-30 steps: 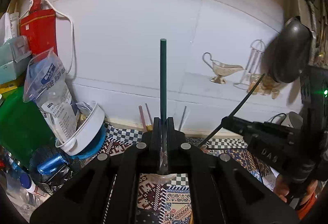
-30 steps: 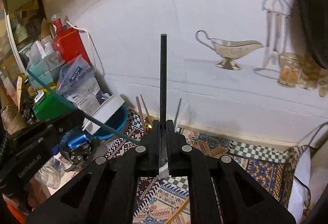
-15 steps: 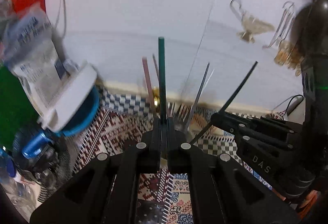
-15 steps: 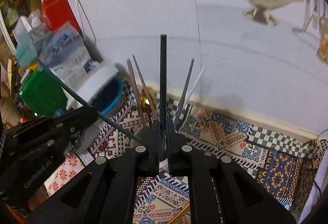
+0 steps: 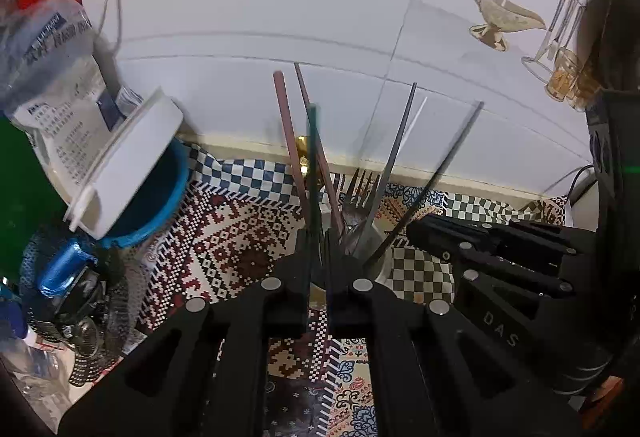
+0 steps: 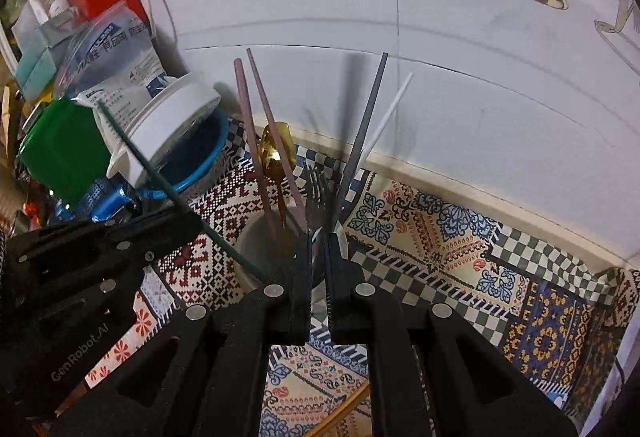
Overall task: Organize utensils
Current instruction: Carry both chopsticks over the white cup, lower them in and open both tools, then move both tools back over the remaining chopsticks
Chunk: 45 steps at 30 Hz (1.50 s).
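left tool (image 5: 318, 257) grips green chopstick (image 5: 312, 157), upright, tip up | right tool (image 6: 319, 253) jaws opening, black chopstick (image 6: 345, 105) between

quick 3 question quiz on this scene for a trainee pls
1. What is the left gripper shut on?
A. a green chopstick
B. a knife
C. a ladle
2. True or false: the fork stands in the cup with its prongs up.
3. Fill in: the spoon in the cup is ____ coloured.

Key: 1 A; 2 true; 3 gold
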### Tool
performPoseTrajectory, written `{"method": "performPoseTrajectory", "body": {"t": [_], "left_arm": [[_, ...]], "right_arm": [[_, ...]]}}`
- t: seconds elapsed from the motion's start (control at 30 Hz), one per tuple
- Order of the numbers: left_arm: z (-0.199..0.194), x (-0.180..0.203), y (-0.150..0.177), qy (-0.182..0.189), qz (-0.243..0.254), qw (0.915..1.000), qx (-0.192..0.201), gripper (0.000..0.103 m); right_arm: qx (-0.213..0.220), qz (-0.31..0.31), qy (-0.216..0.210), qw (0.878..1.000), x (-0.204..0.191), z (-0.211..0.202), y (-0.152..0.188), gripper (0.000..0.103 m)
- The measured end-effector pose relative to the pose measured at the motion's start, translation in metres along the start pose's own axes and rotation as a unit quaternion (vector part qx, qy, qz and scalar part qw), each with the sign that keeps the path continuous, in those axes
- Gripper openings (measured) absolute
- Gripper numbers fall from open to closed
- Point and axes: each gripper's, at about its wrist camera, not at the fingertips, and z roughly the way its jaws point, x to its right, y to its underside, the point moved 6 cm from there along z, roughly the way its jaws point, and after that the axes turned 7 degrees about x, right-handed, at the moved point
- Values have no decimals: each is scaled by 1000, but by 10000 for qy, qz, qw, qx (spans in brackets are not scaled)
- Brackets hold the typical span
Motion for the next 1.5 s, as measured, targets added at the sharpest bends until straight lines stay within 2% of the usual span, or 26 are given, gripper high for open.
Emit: {"method": "performPoseTrajectory", "body": {"t": [0.07, 0.13, 0.6, 0.8, 0.97, 1.1, 1.3, 1.5], "left_arm": [[-8, 1, -2, -6, 42, 10000, 57, 4], [-17, 3, -3, -11, 90, 9998, 148, 9], [-104, 12, -5, 26, 392, 9953, 883, 45], [-124, 17, 11, 141, 462, 9948, 892, 55], [-121, 13, 38, 167, 499, 9967, 621, 58], [-105, 4, 68, 120, 474, 9985, 246, 58], [-78, -9, 116, 2, 378, 9988, -310, 58], [-62, -14, 158, -74, 447, 9963, -728, 58]], "right_arm": [[8, 6, 14, 10000, 0, -5, 1, 20], [93, -15, 70, 9999, 0, -15, 1, 25], [797, 47, 349, 9962, -2, -104, 13, 34], [786, 185, 446, 9957, -2, -121, 33, 36], [465, 406, 530, 9967, 1, -113, 64, 37], [-45, 610, 585, 9964, 6, -87, 101, 37], [-833, 953, 692, 9895, 13, -43, 160, 37], [-1315, 1267, 696, 9807, 13, -8, 196, 37]]}}
